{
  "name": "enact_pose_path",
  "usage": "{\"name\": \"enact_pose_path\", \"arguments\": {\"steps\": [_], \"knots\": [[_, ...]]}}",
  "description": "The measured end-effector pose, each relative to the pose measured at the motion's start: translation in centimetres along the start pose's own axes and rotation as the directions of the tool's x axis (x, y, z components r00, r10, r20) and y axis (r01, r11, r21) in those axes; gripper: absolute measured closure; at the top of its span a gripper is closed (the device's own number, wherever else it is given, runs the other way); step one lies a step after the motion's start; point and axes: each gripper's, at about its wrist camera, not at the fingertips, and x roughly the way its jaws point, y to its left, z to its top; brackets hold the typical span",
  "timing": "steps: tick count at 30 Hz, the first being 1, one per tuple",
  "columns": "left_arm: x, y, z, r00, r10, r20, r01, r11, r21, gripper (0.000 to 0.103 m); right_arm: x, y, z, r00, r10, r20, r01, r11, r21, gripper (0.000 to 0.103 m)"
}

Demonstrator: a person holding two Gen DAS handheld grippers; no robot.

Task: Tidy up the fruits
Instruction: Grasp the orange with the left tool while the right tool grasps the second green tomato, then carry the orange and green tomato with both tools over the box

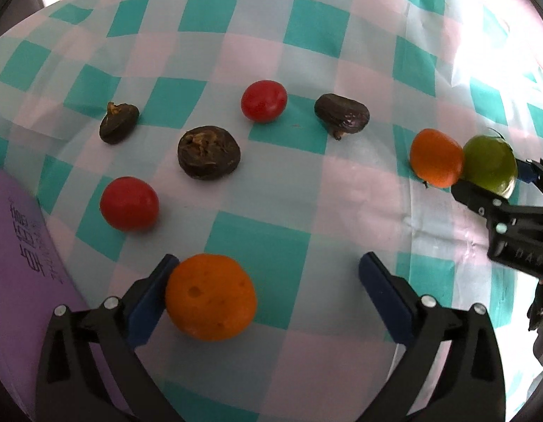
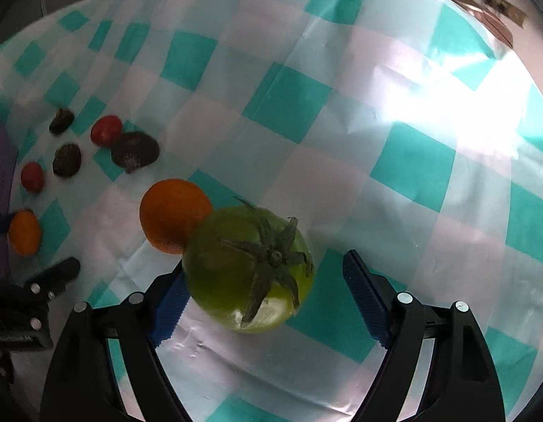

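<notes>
Two grippers are working over a table draped in a teal-and-white checked cloth (image 1: 306,28). Nearest in the left wrist view, the left gripper (image 1: 268,295) is standing wide, with an orange fruit (image 1: 210,297) lying on the cloth between its blue pads; the fruit is sitting against the left pad (image 1: 148,302), while the right pad is standing well clear of it, so nothing is being squeezed. A purple sheet with dark lettering (image 1: 21,263) is lying at the lower left edge of that view. Farther out, a red tomato (image 1: 129,203) is resting near a dark wrinkled fruit (image 1: 209,157), with a smaller dark fruit (image 1: 118,123) off to its left. Beyond those, a second red tomato (image 1: 263,101) and a third dark fruit (image 1: 342,115) are lying side by side, apart. In the right wrist view, the right gripper (image 2: 264,302) is straddling a green tomato (image 2: 248,270) that is sitting stem-up on the cloth; its left pad (image 2: 169,307) is touching the tomato, and its right pad is standing off with a gap, so the jaws are partly open and not clamping. A second orange fruit (image 2: 173,214) is touching the green tomato on its far left side.
</notes>
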Motion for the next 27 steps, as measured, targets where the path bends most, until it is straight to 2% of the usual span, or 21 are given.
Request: {"name": "enact_pose_path", "arguments": {"steps": [2,4,6,7,10,14,27], "knots": [[-0.1,-0.2,-0.1,1.0,-0.006,-0.006,0.006,1.0,0.011,0.005,-0.1,0.7,-0.2,0.999,0.03,0.014,-0.029,0.999,-0.034,0.043],[-0.5,-0.9,-0.3,1.0,-0.019,-0.002,0.019,0.999,0.04,0.017,-0.2,0.9,-0.4,1.0,0.018,0.016,-0.018,1.0,-0.022,0.044],[-1.3,-1.9,-0.3,0.999,-0.046,0.004,0.045,0.994,0.098,0.051,-0.4,1.0,-1.0,1.0,0.006,0.015,-0.006,1.0,0.016,0.044],[-1.8,-2.8,-0.4,0.998,-0.057,0.001,0.056,0.989,0.137,0.06,-0.7,1.0,-1.7,1.0,0.004,0.015,-0.005,0.999,0.05,0.044],[-2.4,-4.2,-0.9,0.998,-0.063,-0.018,0.065,0.985,0.161,0.061,-1.9,1.1,-3.9,1.0,0.012,0.009,-0.013,0.993,0.118,0.044],[-3.5,-5.6,-1.8,0.996,-0.071,-0.054,0.078,0.985,0.153,0.061,-3.7,1.8,-7.3,1.0,0.018,-0.005,-0.017,0.988,0.152,0.044],[-9.9,-11.7,-10.0,0.977,-0.139,-0.164,0.178,0.95,0.256,0.061,-12.5,0.8,-21.5,0.997,0.059,-0.041,-0.052,0.986,0.156,0.044]]}}
